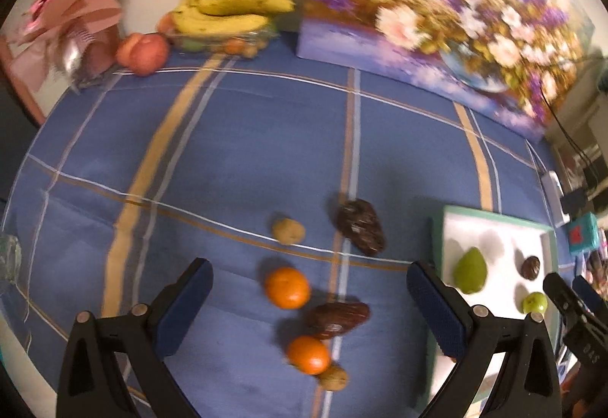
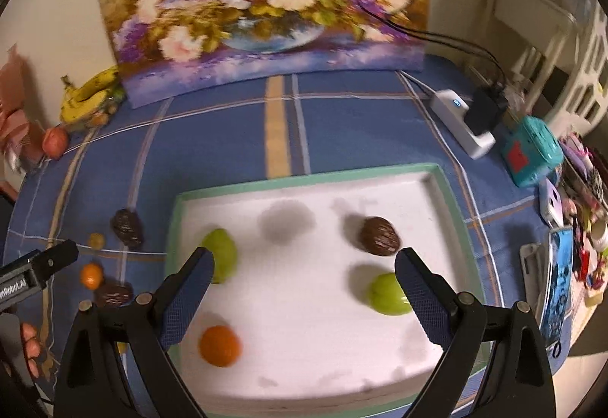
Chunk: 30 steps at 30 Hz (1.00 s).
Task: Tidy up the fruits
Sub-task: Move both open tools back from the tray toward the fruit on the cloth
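Observation:
My left gripper (image 1: 309, 294) is open above loose fruit on the blue cloth: an orange (image 1: 287, 287) between its fingers, a second orange (image 1: 308, 355) nearer, two dark brown fruits (image 1: 361, 227) (image 1: 338, 319), and two small tan ones (image 1: 288, 231) (image 1: 333, 377). My right gripper (image 2: 302, 287) is open over the white tray (image 2: 429, 174). In the tray lie a green pear (image 2: 222, 254), a green round fruit (image 2: 389, 294), a dark brown fruit (image 2: 380, 236) and an orange (image 2: 220, 345). Nothing is held by either gripper.
A flower painting (image 2: 258, 0) leans on the wall behind the table. Bananas (image 1: 231, 13) and a peach (image 1: 142, 53) sit at the far left by a pink bouquet (image 1: 72, 22). A white charger (image 2: 461, 123), a teal box (image 2: 532, 152) and clutter line the right edge.

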Each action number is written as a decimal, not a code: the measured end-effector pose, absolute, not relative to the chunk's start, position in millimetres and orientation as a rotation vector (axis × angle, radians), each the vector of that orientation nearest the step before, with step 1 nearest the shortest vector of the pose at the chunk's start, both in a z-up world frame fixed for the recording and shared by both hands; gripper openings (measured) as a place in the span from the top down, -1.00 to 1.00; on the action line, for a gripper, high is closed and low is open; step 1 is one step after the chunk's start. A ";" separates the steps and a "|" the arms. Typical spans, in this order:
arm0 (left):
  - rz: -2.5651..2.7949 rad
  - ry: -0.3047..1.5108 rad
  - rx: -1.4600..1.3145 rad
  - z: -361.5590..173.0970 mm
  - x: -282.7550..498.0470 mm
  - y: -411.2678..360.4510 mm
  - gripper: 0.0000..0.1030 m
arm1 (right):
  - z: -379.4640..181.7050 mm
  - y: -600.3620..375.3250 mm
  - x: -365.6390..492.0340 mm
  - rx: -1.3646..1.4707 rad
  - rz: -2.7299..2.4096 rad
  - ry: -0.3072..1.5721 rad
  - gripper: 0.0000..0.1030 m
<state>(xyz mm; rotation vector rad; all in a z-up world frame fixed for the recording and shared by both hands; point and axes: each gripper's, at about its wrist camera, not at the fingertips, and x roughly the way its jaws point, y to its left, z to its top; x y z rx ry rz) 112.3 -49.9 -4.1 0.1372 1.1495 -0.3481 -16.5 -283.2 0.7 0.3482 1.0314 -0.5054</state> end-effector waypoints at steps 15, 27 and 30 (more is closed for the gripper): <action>-0.217 1.146 0.082 -0.4 135.0 18.2 -1.00 | 1.4 -212.8 24.1 0.275 -0.368 1.044 -0.87; -0.185 1.135 0.006 -10.4 146.8 47.6 -1.00 | -18.6 -177.2 48.2 0.308 -0.261 1.079 -0.87; -0.178 1.129 -0.011 -12.5 150.4 54.2 -1.00 | -25.7 -169.9 53.8 0.308 -0.247 1.097 -0.87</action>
